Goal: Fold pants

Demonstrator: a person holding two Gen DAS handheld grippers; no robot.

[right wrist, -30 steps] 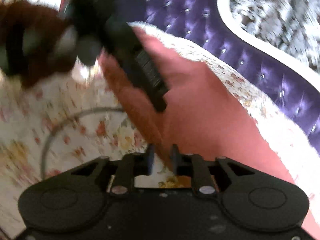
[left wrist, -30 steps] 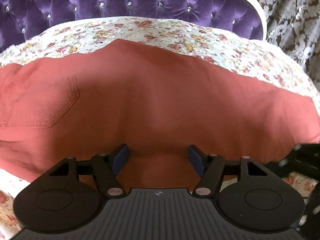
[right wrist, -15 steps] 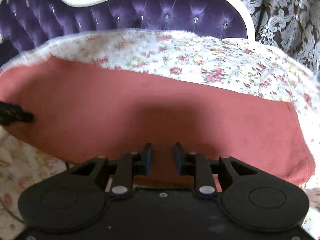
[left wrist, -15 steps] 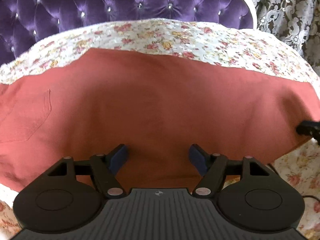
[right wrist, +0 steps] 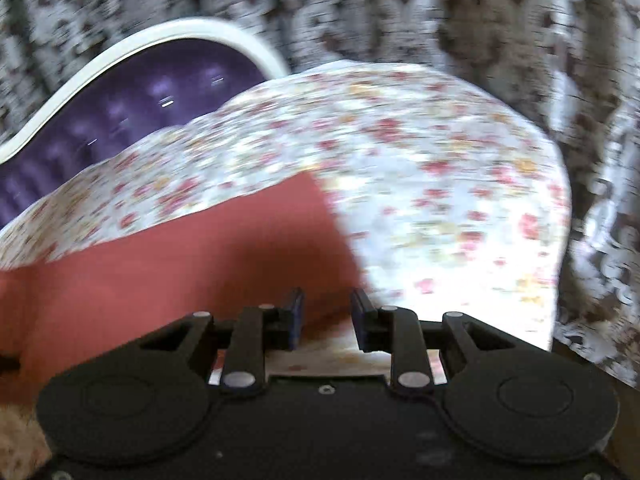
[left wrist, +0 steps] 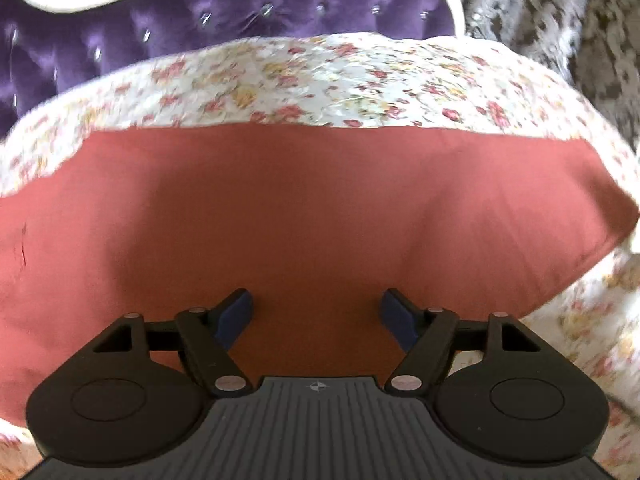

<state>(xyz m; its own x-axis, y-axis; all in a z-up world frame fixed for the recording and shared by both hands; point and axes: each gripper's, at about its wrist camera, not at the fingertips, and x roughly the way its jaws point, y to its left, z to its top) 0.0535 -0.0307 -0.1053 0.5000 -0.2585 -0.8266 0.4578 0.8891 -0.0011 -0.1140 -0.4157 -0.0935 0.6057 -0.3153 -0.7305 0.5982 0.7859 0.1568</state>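
The left tongs (left wrist: 316, 314) hang over the near half of the pants (left wrist: 312, 216), jaws widening with nothing between them. The right tongs (right wrist: 326, 318) hover at the pants' right end corner, jaws also parting, nothing pinched. The step in hand looks like taking the leg end to fold it across; each pair should probably bite both layers at the hem so the edges stay matched. The pants lie flat on the floral bedsheet (left wrist: 360, 80). Beyond them rises the purple tufted headboard (left wrist: 200, 28), then patterned curtains (right wrist: 400, 12).
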